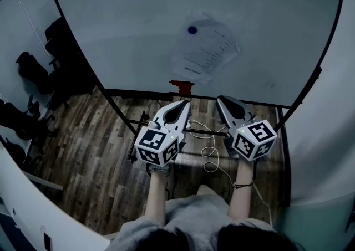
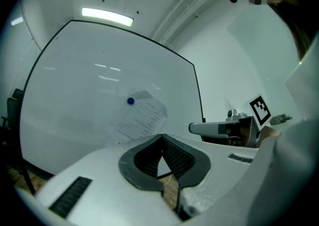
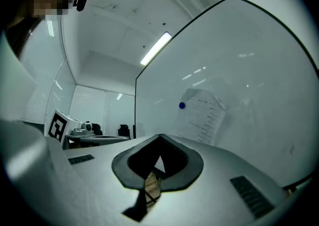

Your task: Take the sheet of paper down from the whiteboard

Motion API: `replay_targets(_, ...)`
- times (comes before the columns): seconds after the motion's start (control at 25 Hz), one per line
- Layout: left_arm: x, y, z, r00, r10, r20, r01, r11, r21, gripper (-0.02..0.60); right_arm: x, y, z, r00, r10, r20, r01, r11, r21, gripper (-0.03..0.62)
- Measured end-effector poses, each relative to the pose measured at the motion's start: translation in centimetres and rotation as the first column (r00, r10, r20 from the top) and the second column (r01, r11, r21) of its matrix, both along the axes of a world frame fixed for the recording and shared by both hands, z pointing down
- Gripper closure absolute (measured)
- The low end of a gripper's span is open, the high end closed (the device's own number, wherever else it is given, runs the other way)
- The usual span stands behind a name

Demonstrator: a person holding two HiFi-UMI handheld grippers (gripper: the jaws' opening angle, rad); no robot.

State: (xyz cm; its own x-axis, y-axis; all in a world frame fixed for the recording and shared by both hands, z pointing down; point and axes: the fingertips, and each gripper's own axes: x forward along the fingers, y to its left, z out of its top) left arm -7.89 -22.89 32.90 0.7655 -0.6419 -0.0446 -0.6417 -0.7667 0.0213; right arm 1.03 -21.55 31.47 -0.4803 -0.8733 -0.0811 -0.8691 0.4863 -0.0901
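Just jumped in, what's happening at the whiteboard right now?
A person points the left claw and the right claw at the whiteboard. Both are shut and empty, and neither touches the board. The sheet of paper hangs there under a blue magnet, not yet taken down.

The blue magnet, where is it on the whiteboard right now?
In the head view the blue magnet sits on the upper left corner of the sheet of paper, near the middle of the whiteboard.
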Motion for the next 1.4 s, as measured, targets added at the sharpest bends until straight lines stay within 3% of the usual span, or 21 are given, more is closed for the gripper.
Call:
replay_targets(0.32,1.8,-3.8,-1.8,0.999,-0.013,-0.050,0.014,1.000,0.018,0.575,2.1,-4.4,-1.4,1.000,-0.017,-0.021,0.017,1.000,0.005,0.593)
replay_targets(0.56,3.4,-5.8,-1.8,0.998,-0.062,-0.015,0.063,0.998,0.025,0.575,3.6,-6.6,-1.1,0.999,-0.034,-0.024,0.033,0.999,-0.027,0.593)
replay_targets(0.96,4.4,-7.9,-2.5,0.992,-0.115,-0.056,0.117,0.993,0.028,0.575,5.4,-8.7,-0.4,0.999,-0.040,0.016,0.040,0.999,-0.035,0.592)
replay_targets(1.4,4.8,-13.0,-3.9,0.993,-0.093,-0.071,0.097,0.994,0.044,0.575,7.7,-12.1,-1.2,0.998,0.069,0.015,-0.069,0.998,-0.015,0.592)
